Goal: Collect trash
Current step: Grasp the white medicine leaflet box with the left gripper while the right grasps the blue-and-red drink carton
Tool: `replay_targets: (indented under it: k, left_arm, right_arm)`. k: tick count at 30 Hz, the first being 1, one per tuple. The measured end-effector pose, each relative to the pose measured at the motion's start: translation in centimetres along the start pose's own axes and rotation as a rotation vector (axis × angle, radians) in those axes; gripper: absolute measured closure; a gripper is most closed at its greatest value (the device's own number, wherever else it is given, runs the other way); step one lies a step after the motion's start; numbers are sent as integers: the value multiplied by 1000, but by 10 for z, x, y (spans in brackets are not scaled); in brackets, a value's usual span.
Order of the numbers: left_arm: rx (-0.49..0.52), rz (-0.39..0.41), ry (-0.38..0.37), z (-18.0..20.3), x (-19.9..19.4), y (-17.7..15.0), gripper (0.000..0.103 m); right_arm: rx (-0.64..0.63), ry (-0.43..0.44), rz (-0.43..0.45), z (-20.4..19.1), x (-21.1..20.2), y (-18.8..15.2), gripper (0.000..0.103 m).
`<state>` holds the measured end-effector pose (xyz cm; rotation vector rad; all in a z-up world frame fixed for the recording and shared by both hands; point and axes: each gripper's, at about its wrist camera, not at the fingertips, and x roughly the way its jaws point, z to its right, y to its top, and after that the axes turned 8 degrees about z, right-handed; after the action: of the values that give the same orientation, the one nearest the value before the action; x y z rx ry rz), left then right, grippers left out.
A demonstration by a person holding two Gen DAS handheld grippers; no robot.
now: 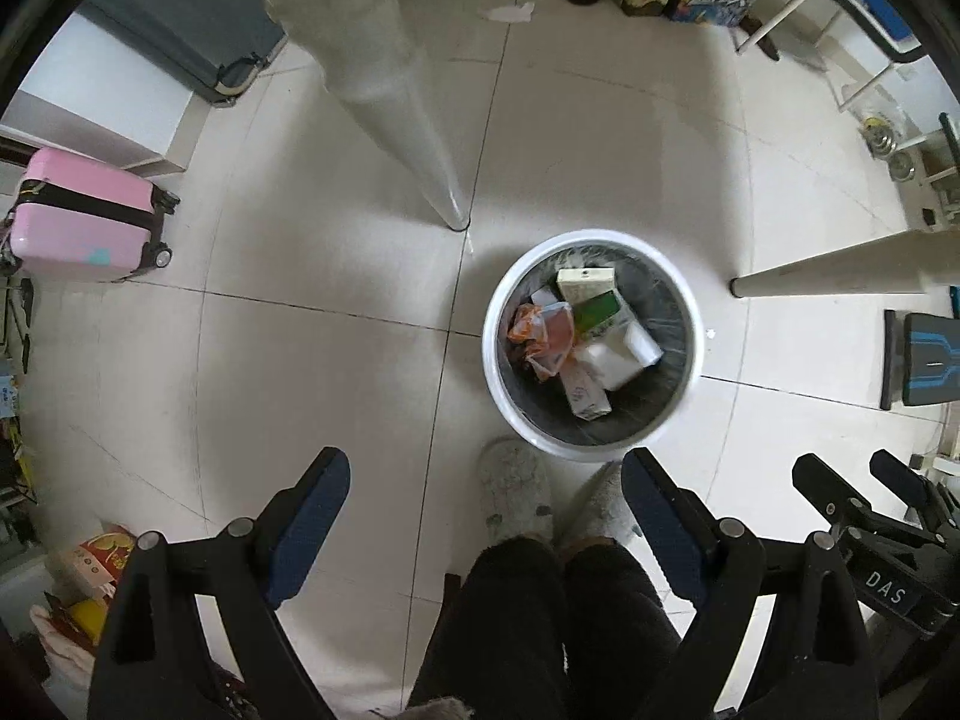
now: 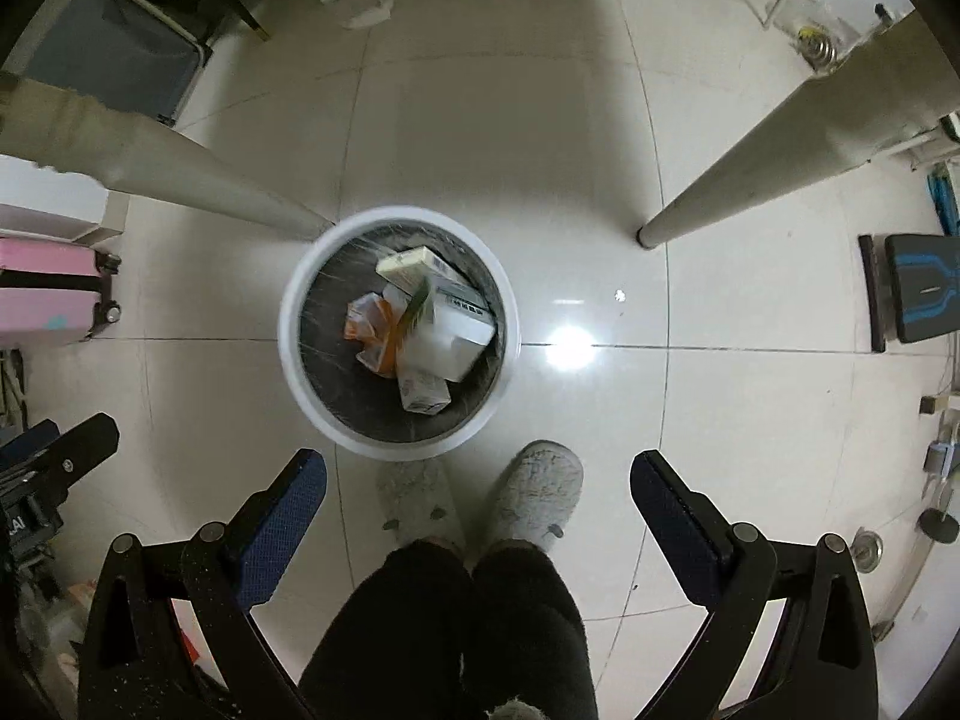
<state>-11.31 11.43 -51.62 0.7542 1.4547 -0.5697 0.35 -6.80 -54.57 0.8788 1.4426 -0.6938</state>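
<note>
Glossy tile floor (image 2: pixel 600 180) throws back glare beside the smooth white plastic bin (image 2: pixel 288 354). Inside it, cardboard cartons (image 2: pixel 444 324) and a crinkly wrapper (image 2: pixel 372 330). Fuzzy cloth slippers (image 2: pixel 540 480) just below it.

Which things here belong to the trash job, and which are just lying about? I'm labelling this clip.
Job:
white trash bin
cartons and orange wrapper inside it
crumpled paper on the floor
left gripper and right gripper, both open, empty

Lying about:
pink suitcase
table legs
slippers
</note>
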Motion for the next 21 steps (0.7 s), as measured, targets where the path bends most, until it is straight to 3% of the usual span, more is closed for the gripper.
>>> replay_targets:
  k: [17, 21]
  left_arm:
    - [48, 58, -50, -8, -174, -8, 10]
    - [64, 112, -59, -12, -219, -2, 10]
  right_arm:
    - [-34, 24, 63, -19, -218, -6, 1]
    - [-21, 38, 92, -27, -270, -2, 1]
